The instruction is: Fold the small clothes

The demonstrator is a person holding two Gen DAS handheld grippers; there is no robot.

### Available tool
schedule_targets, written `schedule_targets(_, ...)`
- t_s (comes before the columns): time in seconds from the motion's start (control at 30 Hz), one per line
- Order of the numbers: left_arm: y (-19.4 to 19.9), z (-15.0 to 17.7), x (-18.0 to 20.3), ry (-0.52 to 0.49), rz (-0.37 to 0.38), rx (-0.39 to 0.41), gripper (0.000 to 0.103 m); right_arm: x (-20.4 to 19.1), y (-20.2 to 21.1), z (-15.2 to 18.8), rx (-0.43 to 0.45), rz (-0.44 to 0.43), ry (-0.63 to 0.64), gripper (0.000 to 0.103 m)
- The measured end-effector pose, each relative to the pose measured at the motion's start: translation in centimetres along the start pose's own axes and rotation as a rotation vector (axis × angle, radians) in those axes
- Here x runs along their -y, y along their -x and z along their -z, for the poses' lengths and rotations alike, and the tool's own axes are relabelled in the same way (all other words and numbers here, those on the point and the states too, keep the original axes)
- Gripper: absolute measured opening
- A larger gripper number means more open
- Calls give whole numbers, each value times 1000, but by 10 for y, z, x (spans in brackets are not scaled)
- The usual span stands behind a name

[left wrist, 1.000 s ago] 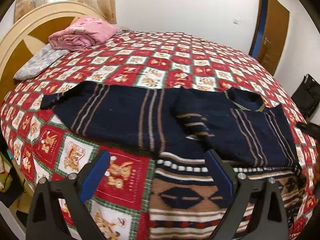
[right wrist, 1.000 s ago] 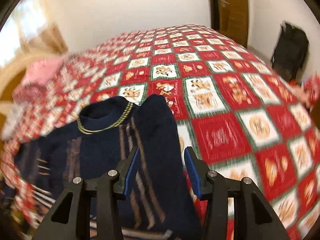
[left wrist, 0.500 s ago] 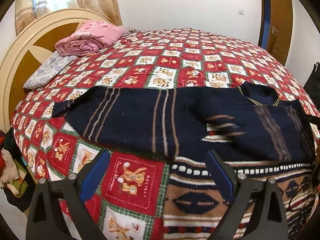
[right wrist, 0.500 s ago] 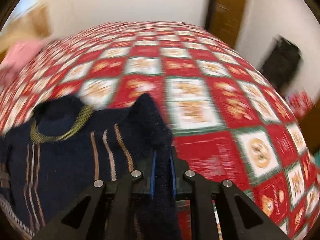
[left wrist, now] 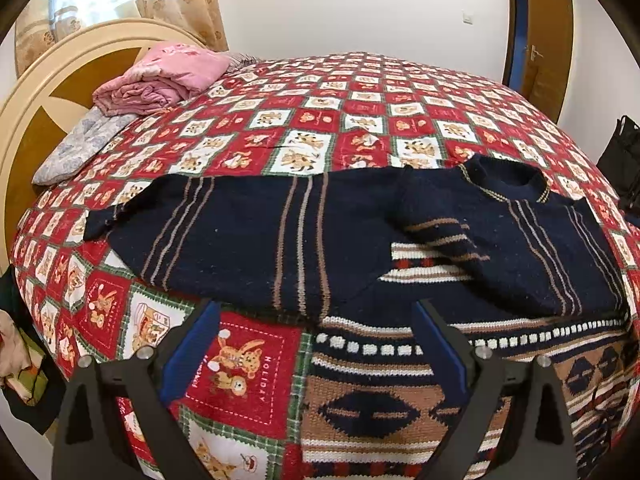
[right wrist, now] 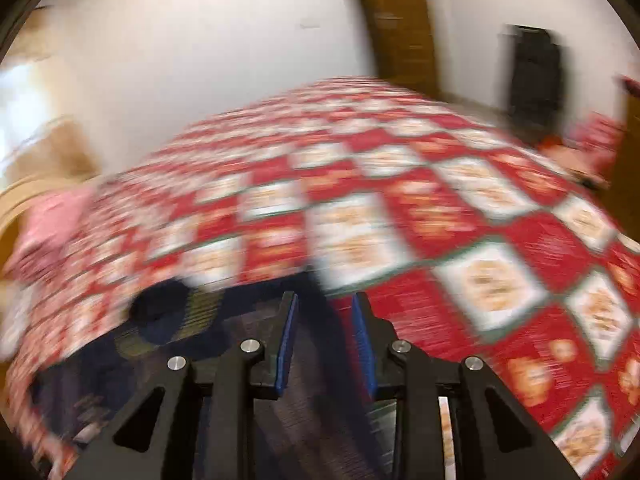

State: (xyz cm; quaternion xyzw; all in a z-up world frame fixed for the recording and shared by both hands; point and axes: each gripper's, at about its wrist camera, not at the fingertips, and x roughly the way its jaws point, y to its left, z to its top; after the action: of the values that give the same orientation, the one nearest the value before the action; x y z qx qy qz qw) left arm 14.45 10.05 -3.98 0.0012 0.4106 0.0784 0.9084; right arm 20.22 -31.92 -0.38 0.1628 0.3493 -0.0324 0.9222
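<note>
Hidden or unclear: the right wrist view is smeared by motion blur; patterns on the bedspread and the sweater's neck read only as streaks. The sweater's lower hem runs out of the left wrist view below the jaws.
Left gripper point(left wrist: 316, 320): black two-finger tool with blue pads, jaws wide apart and holding nothing, above the near edge of the bed.
Right gripper point(right wrist: 325, 308): black fingers with blue pads, jaws parted by a narrow gap; dark knit shows in the gap, though the blur leaves it unclear whether the pads touch it.
Task item: dark navy knitted sweater with thin tan stripes and a brown, white and red patterned hem band point(left wrist: 360, 240), lying flat just ahead of the left jaws; one sleeve stretches out ahead and left of them, the other sleeve is folded across the chest ahead and right, the round collar lies beyond it. In the right wrist view it point(right wrist: 168, 320) lies under and left of the jaws.
Support: red-and-white checked quilted bedspread with cartoon animal squares point(left wrist: 360, 120), beneath both grippers.
Surroundings: folded pink blanket point(left wrist: 160, 80) and a pale grey printed pillow point(left wrist: 80, 148), far ahead and left of the left jaws, against a curved cream-and-brown headboard point(left wrist: 52, 92).
Background: brown wooden door point(left wrist: 544, 36) far ahead right; black bag point(left wrist: 620, 152) at the right edge.
</note>
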Motion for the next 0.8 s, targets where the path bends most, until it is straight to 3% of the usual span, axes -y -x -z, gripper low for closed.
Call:
schedule_targets(0.07, 1, 0, -5, 12, 3, 0, 98, -37, 3, 9, -57, -169, 41, 29)
schedule_targets(0.1, 1, 1, -7, 19, 2, 1, 98, -68, -2, 19, -125, -270, 84, 29)
schedule_targets(0.2, 8, 4, -17, 39, 9, 10, 98, -139, -29, 51, -312, -389, 195, 29)
schedule_targets(0.37, 22, 12, -54, 73, -45, 45, 98, -209, -84, 105, -448, -342, 256, 29)
schedule_targets(0.47, 23, 17, -79, 117, -80, 44, 98, -232, -89, 117, -394, -308, 261, 29)
schedule_targets(0.57, 23, 19, -98, 161, -105, 44, 98, -258, -80, 133, -458, -419, 236, 29)
schedule_targets(0.63, 25, 19, -107, 185, -115, 50, 98, -277, -70, 148, -505, -487, 306, 29)
schedule_targets(0.7, 26, 20, -115, 214, -113, 60, 98, -287, -53, 159, -489, -538, 380, 29)
schedule_targets(0.8, 25, 22, -118, 234, -95, 56, 98, -272, -36, 159, -459, -580, 354, 29)
